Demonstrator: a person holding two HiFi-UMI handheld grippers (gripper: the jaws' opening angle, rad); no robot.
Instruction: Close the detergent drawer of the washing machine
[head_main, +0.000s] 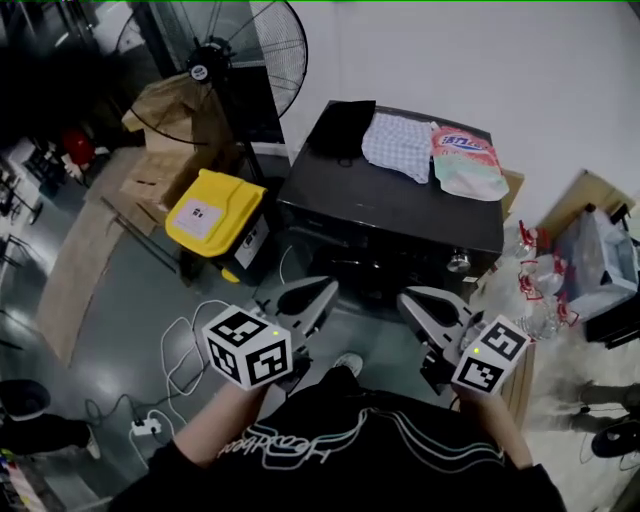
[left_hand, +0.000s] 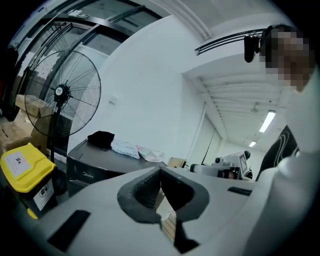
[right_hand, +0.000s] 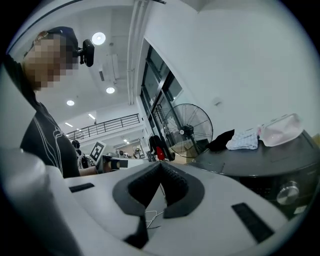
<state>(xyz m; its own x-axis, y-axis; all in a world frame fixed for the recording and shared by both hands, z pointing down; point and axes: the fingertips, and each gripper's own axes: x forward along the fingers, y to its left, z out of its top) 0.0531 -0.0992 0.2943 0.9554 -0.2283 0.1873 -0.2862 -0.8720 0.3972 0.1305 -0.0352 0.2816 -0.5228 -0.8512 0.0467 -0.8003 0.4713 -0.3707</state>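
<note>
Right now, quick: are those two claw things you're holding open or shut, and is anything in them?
Left gripper: closed, holding nothing.
Right gripper: closed, holding nothing.

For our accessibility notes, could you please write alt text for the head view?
A person stands before a black washing machine, holding the white left gripper and white right gripper toward it, fingers shut. A checked cloth and pink plastic pouch lie on top.

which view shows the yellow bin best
The head view: the yellow bin shows whole, from above, left of the washing machine. The left gripper view catches it side on, near the dark left edge. The right gripper view does not show it.
</note>
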